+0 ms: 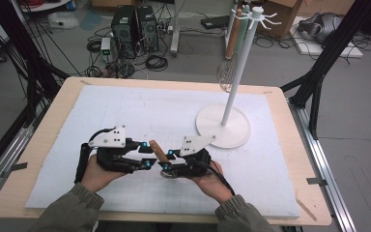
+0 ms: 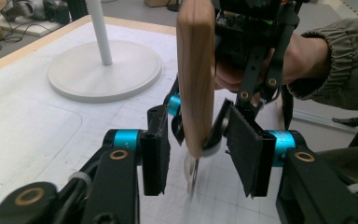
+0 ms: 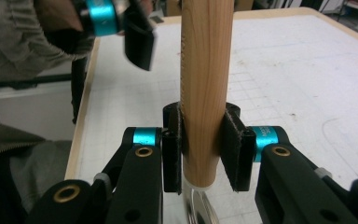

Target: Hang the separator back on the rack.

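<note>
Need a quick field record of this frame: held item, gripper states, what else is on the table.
held item: wooden-handled utensil, handle upright, metal end below
right gripper: shut on the handle near its lower end
left gripper: open, jaws either side of the handle, not touching
rack: white stand on the mat, far right of the hands
on rack: whisk, hanging
</note>
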Action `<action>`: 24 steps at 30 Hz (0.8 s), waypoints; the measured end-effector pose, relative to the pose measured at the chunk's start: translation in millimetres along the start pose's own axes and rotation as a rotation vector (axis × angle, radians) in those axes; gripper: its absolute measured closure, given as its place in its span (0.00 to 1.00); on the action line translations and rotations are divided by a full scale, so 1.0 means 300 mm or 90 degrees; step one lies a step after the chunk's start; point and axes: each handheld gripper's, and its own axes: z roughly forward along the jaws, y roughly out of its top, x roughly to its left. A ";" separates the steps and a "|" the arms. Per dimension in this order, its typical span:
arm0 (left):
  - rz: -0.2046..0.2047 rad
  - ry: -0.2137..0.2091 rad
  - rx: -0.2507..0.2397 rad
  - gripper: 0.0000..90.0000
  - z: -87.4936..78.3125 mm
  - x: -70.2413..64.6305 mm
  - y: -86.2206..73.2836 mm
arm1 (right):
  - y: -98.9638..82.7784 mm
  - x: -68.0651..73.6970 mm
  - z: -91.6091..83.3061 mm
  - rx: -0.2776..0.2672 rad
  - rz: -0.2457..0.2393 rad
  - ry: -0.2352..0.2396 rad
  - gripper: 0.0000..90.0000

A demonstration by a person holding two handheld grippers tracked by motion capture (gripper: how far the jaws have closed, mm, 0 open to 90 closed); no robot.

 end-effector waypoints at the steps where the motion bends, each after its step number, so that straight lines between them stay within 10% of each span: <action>1: -0.001 0.003 0.001 0.62 -0.003 0.000 -0.003 | -0.001 -0.003 -0.004 -0.004 0.004 -0.001 0.80; 24: -0.046 0.115 0.001 0.30 -0.100 0.030 -0.100 | -0.007 -0.106 -0.204 -0.070 0.076 -0.066 0.80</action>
